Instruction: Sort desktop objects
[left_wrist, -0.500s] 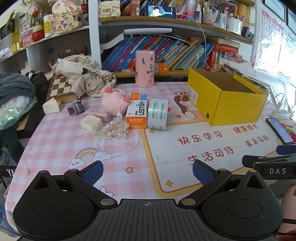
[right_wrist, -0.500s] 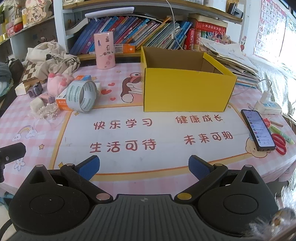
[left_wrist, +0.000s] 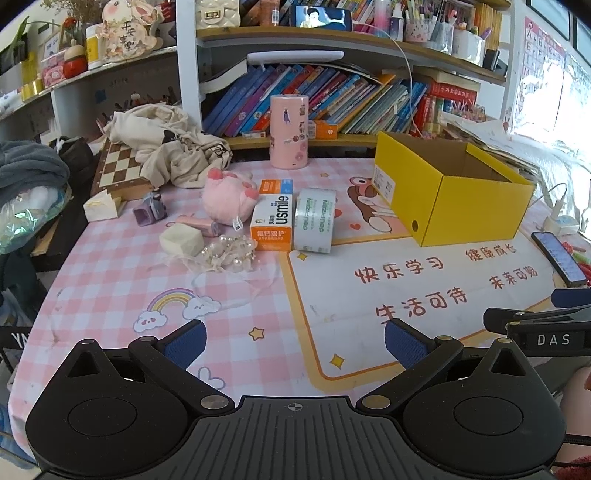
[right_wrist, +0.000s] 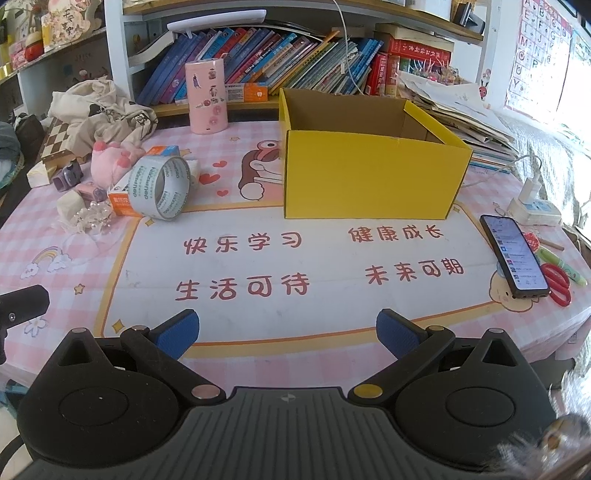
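An open yellow box (left_wrist: 469, 206) (right_wrist: 369, 177) stands on the pink desk, its inside empty as far as I see. Left of it lie a tape roll (left_wrist: 314, 221) (right_wrist: 162, 190), an orange toothpaste box (left_wrist: 272, 216) (right_wrist: 123, 201), a pink plush toy (left_wrist: 229, 197) (right_wrist: 110, 160), a pearl hair band (left_wrist: 229, 254) (right_wrist: 90, 218), a cream block (left_wrist: 181, 240) and a small purple object (left_wrist: 147, 210). My left gripper (left_wrist: 293, 341) is open and empty near the desk's front edge. My right gripper (right_wrist: 288, 332) is open and empty, also at the front.
A pink cylinder (left_wrist: 289, 131) stands at the back by the bookshelf. A chessboard (left_wrist: 118, 170) and crumpled cloth (left_wrist: 166, 147) lie back left. A phone (right_wrist: 513, 254), red scissors (right_wrist: 557, 284) and a charger (right_wrist: 532, 206) lie at the right.
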